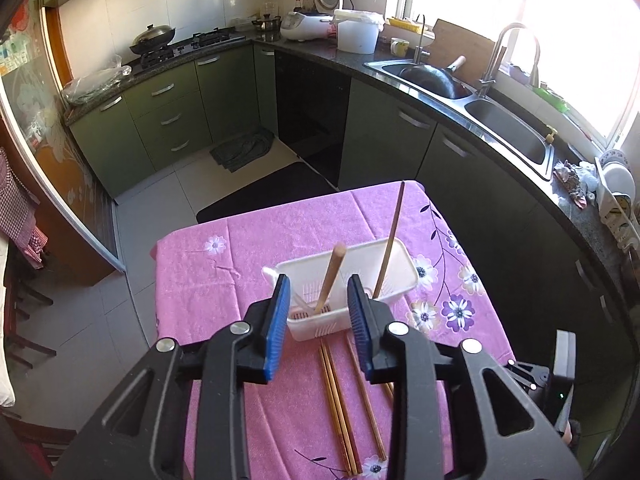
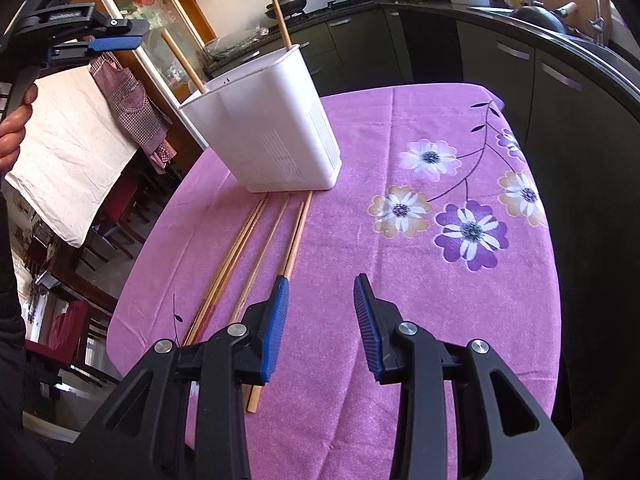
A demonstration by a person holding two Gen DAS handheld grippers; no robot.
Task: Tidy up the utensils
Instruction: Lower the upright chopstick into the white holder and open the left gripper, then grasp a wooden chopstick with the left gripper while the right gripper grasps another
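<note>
Chopsticks (image 2: 256,256) lie loose on the pink tablecloth (image 2: 400,320), just left of the right gripper (image 2: 322,328) and below the left gripper (image 1: 319,328). Both grippers stand apart, empty. Ahead, the white holder (image 1: 348,300) contains two upright sticks.

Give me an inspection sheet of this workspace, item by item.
Surface: table under pink floral tablecloth, lightly creased.
Job's things: white plastic utensil holder standing upright, two wooden sticks leaning inside; four wooden chopsticks lying flat on the cloth in front of it.
Clutter: nothing seen on the table.
Grippers: left gripper open, above the holder; right gripper open, empty, low over the cloth beside the chopsticks.
Cables: nothing seen.
Surroundings: green kitchen cabinets, steel double sink holding a black wok.
</note>
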